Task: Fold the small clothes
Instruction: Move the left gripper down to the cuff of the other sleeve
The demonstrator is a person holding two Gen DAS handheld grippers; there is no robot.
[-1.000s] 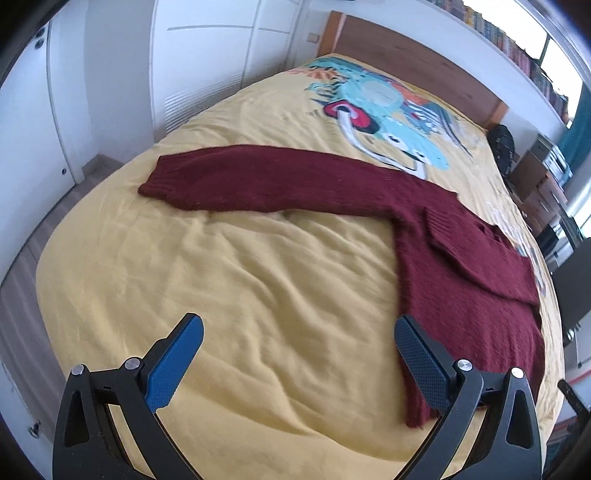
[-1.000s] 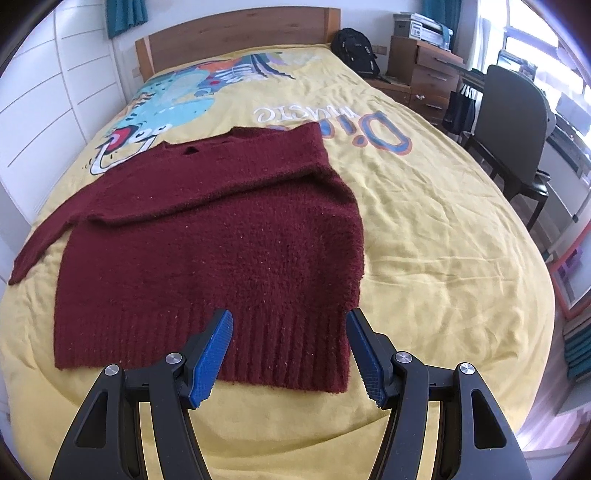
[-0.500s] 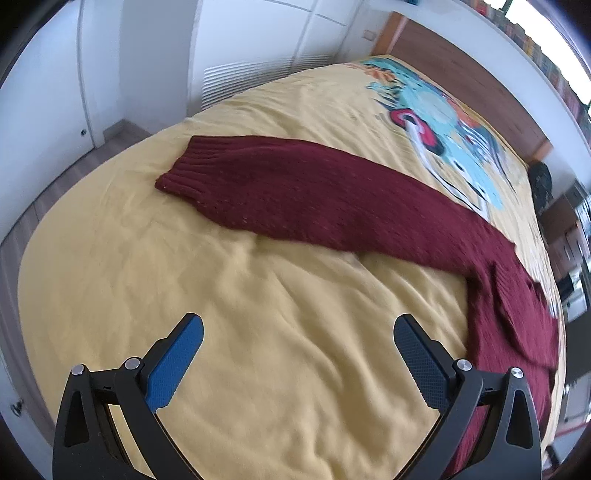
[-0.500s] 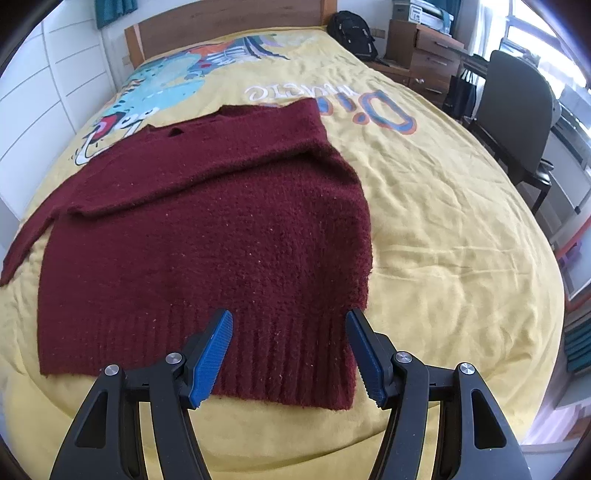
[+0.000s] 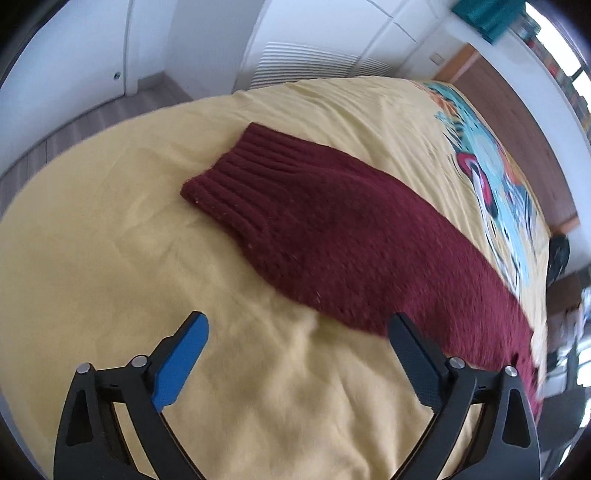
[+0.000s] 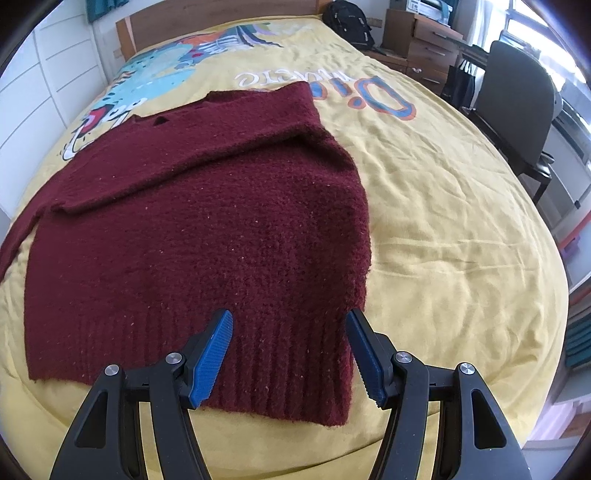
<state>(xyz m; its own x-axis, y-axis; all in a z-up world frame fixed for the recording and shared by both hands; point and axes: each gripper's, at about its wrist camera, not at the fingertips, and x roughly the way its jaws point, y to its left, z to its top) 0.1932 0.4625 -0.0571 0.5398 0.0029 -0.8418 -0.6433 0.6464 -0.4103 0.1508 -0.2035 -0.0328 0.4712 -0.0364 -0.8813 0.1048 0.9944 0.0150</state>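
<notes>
A dark red knitted sweater [image 6: 207, 236] lies flat on the yellow bedspread [image 6: 443, 229], one sleeve folded across its chest. Its other sleeve [image 5: 332, 236] stretches out over the spread, ribbed cuff [image 5: 236, 184] toward the bed's end. My left gripper [image 5: 297, 325] hovers over bare yellow cloth just short of that sleeve; its jaws are closing but still wide, with nothing between them. My right gripper [image 6: 290, 321] hangs open above the ribbed hem [image 6: 258, 373] near the sweater's right corner, not pressing on it.
A cartoon print [image 6: 177, 70] covers the bedspread toward the wooden headboard [image 6: 221, 11]. White wardrobe doors [image 5: 92, 48] and wood floor [image 5: 74, 129] lie past the bed's end. A black chair [image 6: 517, 107], drawers [image 6: 424, 40] and a black backpack [image 6: 347, 18] stand along the right side.
The left gripper has swung toward the outstretched sleeve and dropped lower, so the cuff looms much larger. The right gripper has sunk a little toward the hem.
</notes>
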